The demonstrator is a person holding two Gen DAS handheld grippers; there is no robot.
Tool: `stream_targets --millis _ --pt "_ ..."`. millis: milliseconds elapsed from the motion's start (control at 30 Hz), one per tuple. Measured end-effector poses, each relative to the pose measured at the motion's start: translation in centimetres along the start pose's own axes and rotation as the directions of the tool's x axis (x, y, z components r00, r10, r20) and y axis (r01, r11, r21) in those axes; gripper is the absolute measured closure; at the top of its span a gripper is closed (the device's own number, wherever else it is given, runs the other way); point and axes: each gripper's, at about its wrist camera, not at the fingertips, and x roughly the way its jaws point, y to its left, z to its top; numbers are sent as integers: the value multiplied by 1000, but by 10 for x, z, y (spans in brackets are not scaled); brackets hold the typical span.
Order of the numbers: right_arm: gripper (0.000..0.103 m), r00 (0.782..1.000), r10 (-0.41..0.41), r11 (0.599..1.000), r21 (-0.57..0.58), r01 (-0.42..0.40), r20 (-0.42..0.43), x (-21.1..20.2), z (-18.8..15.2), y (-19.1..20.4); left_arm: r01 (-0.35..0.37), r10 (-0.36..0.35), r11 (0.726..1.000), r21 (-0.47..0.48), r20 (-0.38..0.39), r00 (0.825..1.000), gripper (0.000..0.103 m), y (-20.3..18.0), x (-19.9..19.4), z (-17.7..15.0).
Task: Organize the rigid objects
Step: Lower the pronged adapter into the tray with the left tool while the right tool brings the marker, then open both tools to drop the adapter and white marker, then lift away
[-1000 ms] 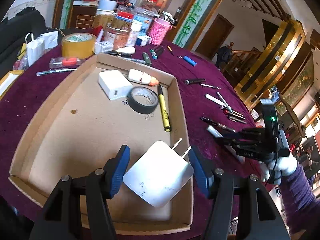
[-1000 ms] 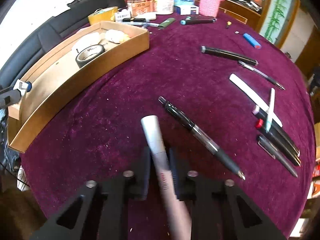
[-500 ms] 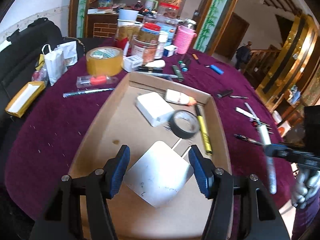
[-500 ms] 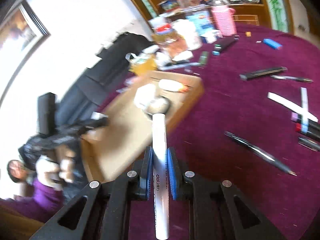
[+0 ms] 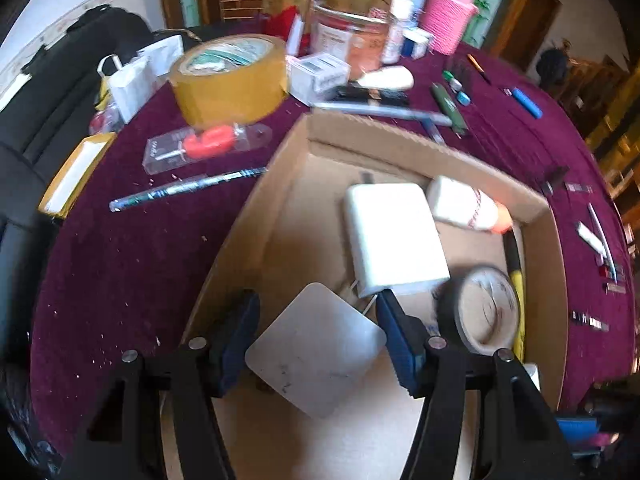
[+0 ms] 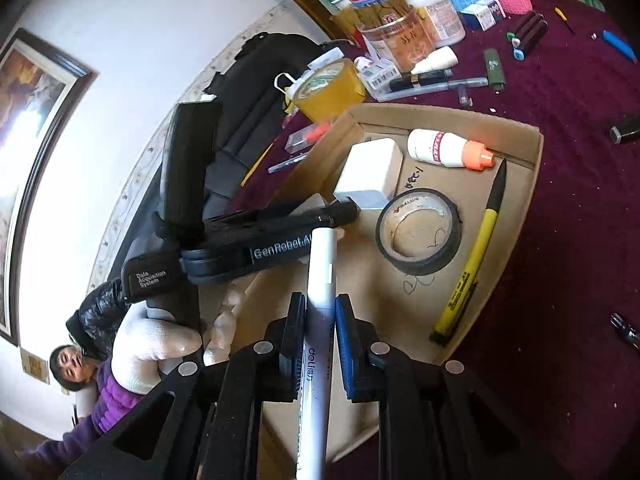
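Note:
My left gripper [image 5: 318, 336] is shut on a white plug charger [image 5: 316, 346], held by two opposite corners over the cardboard tray [image 5: 420, 148]. My right gripper [image 6: 318, 324] is shut on a white marker pen [image 6: 318, 292] above the tray's near part [image 6: 528, 184], pointing toward the left gripper [image 6: 280, 240]. In the tray lie a white power adapter [image 5: 392, 236], a white bottle with an orange cap [image 5: 464, 206], a black tape roll [image 5: 486, 308] and a yellow marker [image 6: 470, 264].
On the purple cloth [image 5: 132, 260] left of the tray lie a pen [image 5: 184, 188], a boxed red item [image 5: 204, 144] and a yellow tape roll [image 5: 230, 76]. Jars and a pink cup [image 5: 448, 20] stand behind. Several pens [image 5: 600, 244] lie to the right.
My right gripper has carried the white marker from the cloth to above the tray. My left gripper has moved forward with the charger, closer to the white adapter.

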Motion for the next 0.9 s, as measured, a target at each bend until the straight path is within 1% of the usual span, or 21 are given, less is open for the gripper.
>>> stream_targets --millis 67,133,167,233,267,300,333,400,433,500,567,633,700,767,800,867,900 --pt "86 1000 17 1000 7 -17 -1 0 3 -1 12 -11 1000 -7 9 1000 43 2 -3 -2" --pt "86 1000 -4 1000 -11 4 -7 1 5 0 85 -84 995 -47 14 996 37 10 -12 -5" --pt "86 1000 -22 1000 -16 21 -17 3 6 -2 116 -114 990 -74 27 993 37 16 -18 -7" --pt "86 999 -15 1000 -6 15 -35 8 4 -4 155 -147 981 -119 77 986 36 27 -36 -13" --pt "86 999 -20 1000 -2 20 -46 12 4 -5 187 -173 972 -139 107 979 36 32 -46 -17" --pt "86 998 -26 1000 -2 26 -53 16 5 -5 231 -207 960 -159 150 967 35 39 -58 -24" --pt "86 997 -31 1000 -3 31 -64 21 5 -3 258 -225 951 -169 192 955 29 44 -71 -30" --pt "86 995 -49 999 -9 49 -86 30 7 -1 275 -225 946 -171 265 938 25 51 -91 -43" --pt "86 993 -67 998 -12 66 -100 36 9 1 278 -220 945 -172 295 930 25 54 -99 -50" --pt "86 988 -95 995 -15 94 -122 46 12 4 298 -223 936 -188 341 913 25 58 -110 -60" --pt "86 982 -130 992 -12 129 -136 55 17 6 328 -237 922 -208 367 900 24 61 -115 -68" --pt "86 978 -172 985 -21 171 -121 59 23 9 371 -269 900 -227 380 885 24 64 -116 -76" --pt "86 959 -274 961 -50 271 -76 60 32 10 394 -288 888 -236 382 878 24 64 -116 -81" --pt "85 938 -347 936 -73 345 -17 55 37 10 408 -304 883 -232 378 874 24 60 -115 -85" --pt "85 939 -344 937 -73 343 -5 52 37 9 417 -315 880 -228 378 871 24 58 -115 -88" --pt "83 958 -287 957 -36 287 5 38 32 6 433 -332 874 -221 379 864 24 54 -117 -95" --pt "81 968 -249 969 -6 249 26 25 28 6 437 -338 873 -218 377 862 24 51 -118 -98"
